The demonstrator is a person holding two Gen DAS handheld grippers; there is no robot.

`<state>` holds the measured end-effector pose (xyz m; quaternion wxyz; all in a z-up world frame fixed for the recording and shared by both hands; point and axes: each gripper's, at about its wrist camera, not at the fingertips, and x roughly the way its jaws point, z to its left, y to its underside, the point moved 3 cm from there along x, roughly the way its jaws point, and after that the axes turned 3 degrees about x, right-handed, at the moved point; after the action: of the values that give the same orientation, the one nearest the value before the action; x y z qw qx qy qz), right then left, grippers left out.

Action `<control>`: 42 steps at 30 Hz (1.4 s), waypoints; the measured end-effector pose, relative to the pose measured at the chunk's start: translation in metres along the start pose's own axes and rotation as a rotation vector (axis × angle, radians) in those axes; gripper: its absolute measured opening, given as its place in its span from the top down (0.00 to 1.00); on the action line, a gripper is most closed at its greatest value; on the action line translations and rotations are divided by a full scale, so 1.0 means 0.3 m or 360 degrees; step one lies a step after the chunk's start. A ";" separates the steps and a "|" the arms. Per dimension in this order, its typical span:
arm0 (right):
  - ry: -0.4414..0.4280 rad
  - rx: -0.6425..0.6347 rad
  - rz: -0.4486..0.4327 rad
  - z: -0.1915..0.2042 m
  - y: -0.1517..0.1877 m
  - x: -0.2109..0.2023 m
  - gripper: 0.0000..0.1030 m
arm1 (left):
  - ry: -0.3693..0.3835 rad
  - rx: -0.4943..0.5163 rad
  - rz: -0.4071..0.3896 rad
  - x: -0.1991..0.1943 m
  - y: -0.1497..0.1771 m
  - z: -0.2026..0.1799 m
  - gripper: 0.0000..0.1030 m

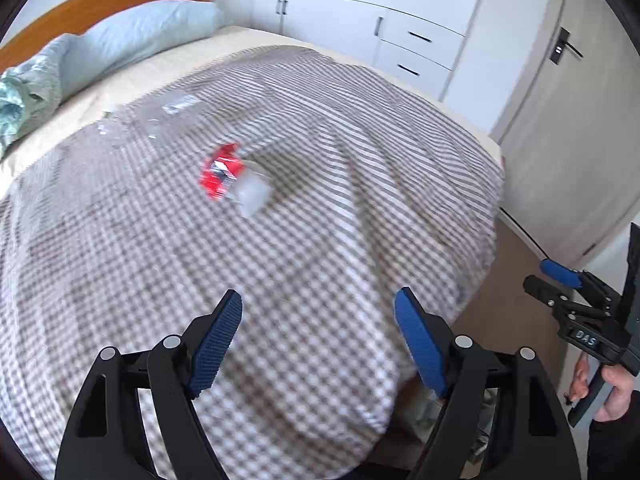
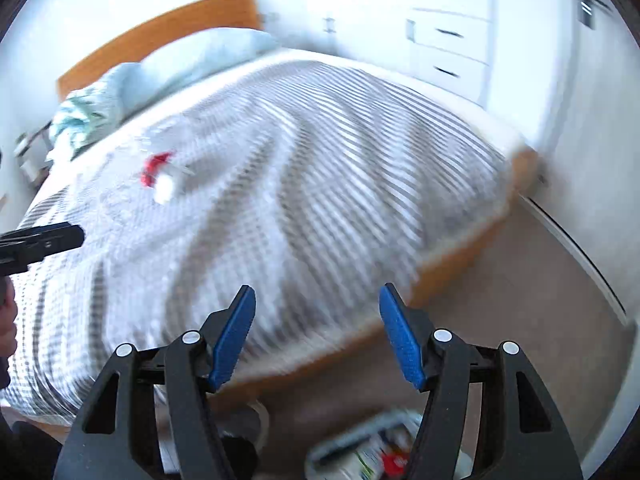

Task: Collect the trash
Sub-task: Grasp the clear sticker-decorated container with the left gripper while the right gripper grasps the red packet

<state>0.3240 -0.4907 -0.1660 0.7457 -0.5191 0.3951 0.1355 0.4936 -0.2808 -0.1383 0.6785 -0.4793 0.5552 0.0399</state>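
Observation:
A red crumpled wrapper (image 1: 222, 172) lies in the middle of the checked blanket (image 1: 320, 208), with a pale translucent scrap (image 1: 253, 195) touching its right side. Clear plastic pieces (image 1: 180, 105) lie farther back, toward the pillows. My left gripper (image 1: 319, 296) hangs open above the blanket's near part, nothing between its blue pads. My right gripper (image 2: 318, 292) is open too, over the bed's foot corner and empty. The blurred right wrist view shows the red wrapper (image 2: 154, 168) and the pale scrap (image 2: 166, 189) far off to the left. A person's hand holds the right gripper (image 1: 560, 280) at the picture's right edge.
Light blue pillows (image 1: 132, 44) lean on a wooden headboard (image 1: 108, 0). White wardrobe drawers (image 1: 416, 52) and a door (image 1: 560, 120) stand beyond the bed. Brown carpet (image 2: 500, 300) runs along the bed's right side. A blurred container with mixed litter (image 2: 372, 454) sits on the floor below the right gripper.

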 end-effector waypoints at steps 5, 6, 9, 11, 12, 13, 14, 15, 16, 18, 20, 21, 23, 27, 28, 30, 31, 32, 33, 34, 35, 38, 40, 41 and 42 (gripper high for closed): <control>-0.0208 -0.0262 -0.0055 0.311 -0.150 0.175 0.40 | -0.0273 -0.0245 -0.0006 -0.007 -0.112 0.390 0.26; -0.0266 -0.0296 -0.0053 0.371 -0.168 0.216 0.40 | -0.0303 -0.0282 -0.0011 -0.008 -0.132 0.451 0.26; -0.0356 -0.0373 -0.0046 0.519 -0.218 0.339 0.40 | -0.0396 -0.0351 -0.0015 0.005 -0.175 0.591 0.26; -0.0388 -0.0410 -0.0051 0.600 -0.248 0.406 0.40 | -0.0431 -0.0369 -0.0017 0.019 -0.193 0.651 0.26; -0.0398 -0.0423 -0.0058 0.635 -0.266 0.443 0.40 | -0.0446 -0.0370 -0.0022 0.028 -0.203 0.675 0.26; -0.0391 -0.0441 -0.0070 0.667 -0.279 0.474 0.40 | -0.0454 -0.0370 -0.0025 0.043 -0.218 0.699 0.26; -0.0376 -0.0469 -0.0073 0.695 -0.286 0.495 0.40 | -0.0458 -0.0381 -0.0028 0.055 -0.226 0.726 0.26; -0.0354 -0.0488 -0.0081 0.716 -0.299 0.528 0.43 | -0.0463 -0.0394 -0.0036 0.076 -0.242 0.749 0.26; -0.0322 -0.0513 -0.0086 0.737 -0.309 0.564 0.49 | -0.0464 -0.0407 -0.0056 0.091 -0.252 0.764 0.26; -0.0303 -0.0531 -0.0064 0.752 -0.315 0.620 0.71 | -0.0460 -0.0425 -0.0108 0.134 -0.275 0.798 0.24; -0.0328 -0.0527 -0.0085 0.767 -0.327 0.644 0.93 | -0.0461 -0.0413 -0.0144 0.188 -0.308 0.832 0.19; -0.0345 -0.0508 -0.0139 0.776 -0.339 0.642 0.94 | -0.0475 -0.0403 -0.0168 0.213 -0.330 0.847 0.18; -0.0366 -0.0454 -0.0272 0.762 -0.380 0.621 0.95 | -0.0533 -0.0374 -0.0212 0.269 -0.381 0.878 0.18; -0.0380 -0.0253 -0.0488 0.653 -0.527 0.655 0.96 | -0.0669 -0.0360 -0.0323 0.357 -0.468 0.951 0.17; -0.0391 -0.0198 -0.0514 0.619 -0.553 0.676 0.96 | -0.0695 -0.0391 -0.0358 0.378 -0.481 0.976 0.16; -0.0371 -0.0152 -0.0541 0.562 -0.576 0.727 0.96 | -0.0694 -0.0440 -0.0391 0.426 -0.496 1.001 0.16; -0.0374 -0.0144 -0.0534 0.540 -0.576 0.752 0.96 | -0.0698 -0.0457 -0.0378 0.459 -0.504 1.012 0.16; -0.0358 -0.0114 -0.0540 0.517 -0.571 0.772 0.96 | -0.0698 -0.0465 -0.0362 0.490 -0.510 1.021 0.16; -0.0371 -0.0066 -0.0517 0.499 -0.572 0.787 0.96 | -0.0705 -0.0472 -0.0344 0.526 -0.523 1.033 0.16; -0.0368 -0.0032 -0.0527 0.487 -0.576 0.784 0.96 | -0.0718 -0.0478 -0.0330 0.556 -0.534 1.045 0.16; -0.0357 -0.0023 -0.0574 0.483 -0.572 0.771 0.96 | -0.0726 -0.0479 -0.0305 0.584 -0.549 1.057 0.16; -0.0330 -0.0091 -0.0690 0.506 -0.545 0.725 0.96 | -0.0691 -0.0459 -0.0201 0.675 -0.603 1.086 0.14; -0.0321 -0.0140 -0.0720 0.524 -0.539 0.714 0.96 | -0.0768 -0.0434 -0.0179 0.716 -0.634 1.104 0.14; -0.0318 -0.0151 -0.0725 0.527 -0.540 0.714 0.96 | -0.0760 -0.0439 -0.0195 0.725 -0.651 1.113 0.14; -0.0318 -0.0154 -0.0725 0.528 -0.541 0.716 0.96 | -0.0752 -0.0437 -0.0189 0.735 -0.666 1.120 0.14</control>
<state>0.6342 -0.4647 -0.1909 0.7666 -0.6138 0.1855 0.0334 0.9349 -0.2602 -0.2172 0.7190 -0.5759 0.3419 0.1856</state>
